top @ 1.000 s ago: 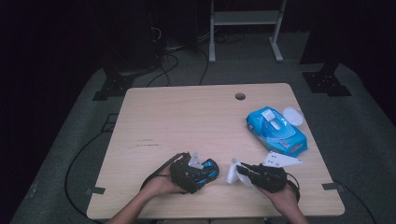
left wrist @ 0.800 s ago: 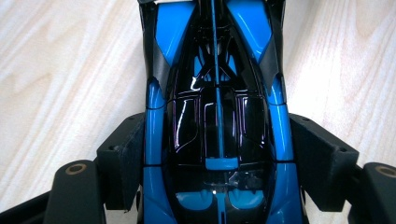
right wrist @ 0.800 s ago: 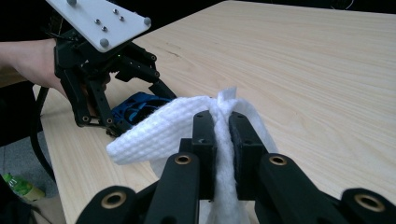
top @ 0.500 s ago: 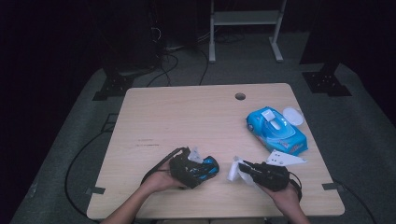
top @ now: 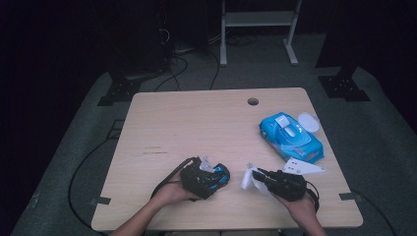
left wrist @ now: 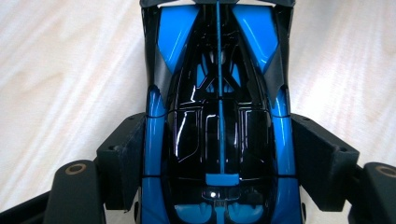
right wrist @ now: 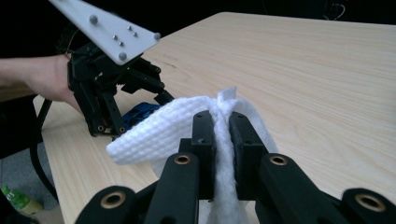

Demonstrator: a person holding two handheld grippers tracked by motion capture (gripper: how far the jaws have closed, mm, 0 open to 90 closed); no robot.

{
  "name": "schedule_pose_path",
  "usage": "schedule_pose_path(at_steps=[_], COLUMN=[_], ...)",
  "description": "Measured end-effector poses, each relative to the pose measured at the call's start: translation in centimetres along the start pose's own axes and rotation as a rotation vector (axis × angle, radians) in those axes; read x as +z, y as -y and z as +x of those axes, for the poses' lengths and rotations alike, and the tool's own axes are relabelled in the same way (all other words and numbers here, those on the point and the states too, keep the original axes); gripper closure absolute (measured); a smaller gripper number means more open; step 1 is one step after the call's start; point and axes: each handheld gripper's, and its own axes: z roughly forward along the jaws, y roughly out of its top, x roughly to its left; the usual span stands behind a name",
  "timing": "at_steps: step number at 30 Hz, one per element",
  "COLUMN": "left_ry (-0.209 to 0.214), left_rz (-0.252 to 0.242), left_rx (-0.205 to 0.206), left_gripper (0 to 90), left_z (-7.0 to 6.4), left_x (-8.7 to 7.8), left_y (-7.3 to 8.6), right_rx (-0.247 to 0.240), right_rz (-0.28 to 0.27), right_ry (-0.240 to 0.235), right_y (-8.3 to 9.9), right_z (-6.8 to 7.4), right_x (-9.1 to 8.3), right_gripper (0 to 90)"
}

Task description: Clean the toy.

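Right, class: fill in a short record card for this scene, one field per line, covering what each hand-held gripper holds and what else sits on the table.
Left hand-held gripper: shut on toy car, blue and black
Right hand-held gripper: shut on wipe, white
Gap between car and wipe: apart, not touching
Wipe pack: blue, lid open, right side of table
Table surface: light wood, small round hole near far edge
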Motion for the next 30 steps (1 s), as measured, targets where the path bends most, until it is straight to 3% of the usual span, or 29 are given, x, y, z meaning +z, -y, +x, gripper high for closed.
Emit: schedule_pose_path(at_steps=[6, 10, 12, 13, 14, 15, 17, 19, 20, 21, 22, 25, 27, 30], left_ry=[-0.004, -0.027, -0.002, -0.047, -0.047, -0.069, -0.088, -0.056, -0.053, -0.016, -0.020, -0.016, -0.021, -0.041], left_rz=[-0.013, -0.063, -0.066, -0.071, -0.071, -0.057, -0.029, -0.005, -0.016, -0.036, -0.046, -0.047, -0.068, -0.104], left_rx=[0.006, -0.016, -0.028, -0.005, -0.005, 0.000, -0.013, -0.026, -0.046, -0.076, -0.064, -0.054, -0.068, -0.091], left_gripper=[26.1, 26.1, 26.0, 26.0, 26.0, 26.0, 26.0, 26.0, 26.6, 27.4, 27.4, 26.9, 16.1, 11.1], left_z=[0.1, 1.3, 2.3, 2.8, 2.8, 3.8, 4.8, 5.2, 5.3, 5.7, 5.7, 5.7, 6.0, 6.2], left_x=[-0.6, -1.8, -1.9, -1.4, -1.4, -0.1, 2.3, 4.4, 4.8, 4.7, 4.8, 4.6, 3.7, 2.3], left_y=[-0.6, -1.9, -3.2, -4.5, -4.5, -6.4, -7.8, -7.9, -7.8, -7.7, -7.5, -7.4, -7.1, -6.5], right_rx=[0.027, 0.028, 0.034, 0.034, 0.034, 0.028, 0.014, 0.008, 0.010, 0.017, 0.029, 0.033, 0.007, -0.026], right_rz=[-0.022, -0.037, -0.060, -0.065, -0.065, -0.071, -0.067, -0.053, -0.045, -0.044, -0.043, -0.017, 0.006, 0.074], right_ry=[0.008, 0.015, 0.018, 0.022, 0.022, 0.033, 0.051, 0.066, 0.077, 0.078, 0.075, 0.082, 0.092, 0.128], right_y=[-0.1, -0.2, -0.4, -0.5, -0.5, -0.6, -0.5, -0.3, -0.1, 0.0, 0.1, 0.5, 0.6, 1.2], right_z=[-0.5, -0.8, -1.0, -1.0, -1.0, -1.3, -1.6, -2.2, -2.4, -2.7, -3.0, -3.7, -4.1, -4.9], right_x=[-0.5, -0.8, -1.2, -1.4, -1.4, -1.7, -2.0, -2.2, -2.3, -2.4, -2.4, -2.4, -2.4, -2.4], right_gripper=[81.2, 81.2, 81.2, 81.2, 81.2, 81.3, 81.3, 81.6, 81.6, 81.6, 81.6, 81.6, 81.5, 81.4])
